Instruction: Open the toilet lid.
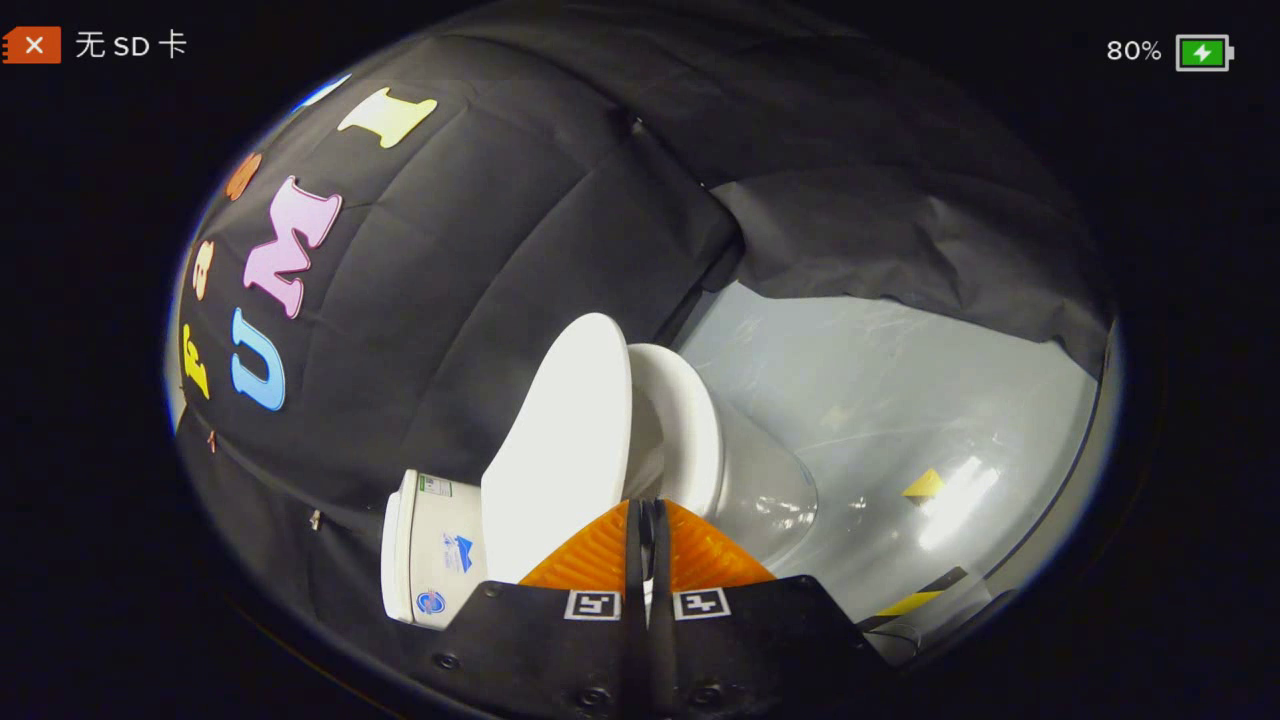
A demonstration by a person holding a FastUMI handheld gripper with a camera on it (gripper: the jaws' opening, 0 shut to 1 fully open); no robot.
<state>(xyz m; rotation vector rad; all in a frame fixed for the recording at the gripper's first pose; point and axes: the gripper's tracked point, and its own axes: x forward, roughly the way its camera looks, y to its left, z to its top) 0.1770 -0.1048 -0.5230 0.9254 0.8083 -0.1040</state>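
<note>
At the bottom centre of the frame the gripper has its two fingers drawn together, tip to tip, with only a thin dark slit between them and nothing visibly held in it. The tips sit just at the lower edge of the glossy white oval toilet lid, which stands raised, its broad face filling the middle of the frame to the left of the tips; whether the tips touch that edge is hard to say, since the fisheye bends everything there. Just right of the lid, and apart from it by a narrow shaded gap, is the white toilet seat ring, and below that the rounded white ceramic bowl running toward the lower right. Lower left of the lid is the white ceramic tank, with small stickers on its side.

One lid, one seat, one bowl, one tank.

Behind the lid, across the upper left, hangs the black cloth booth wall, close to the lid's top edge. The open room lies to the right: a pale shiny floor, with one small yellow mark and a yellow-and-black striped tape strip at lower right.
</note>
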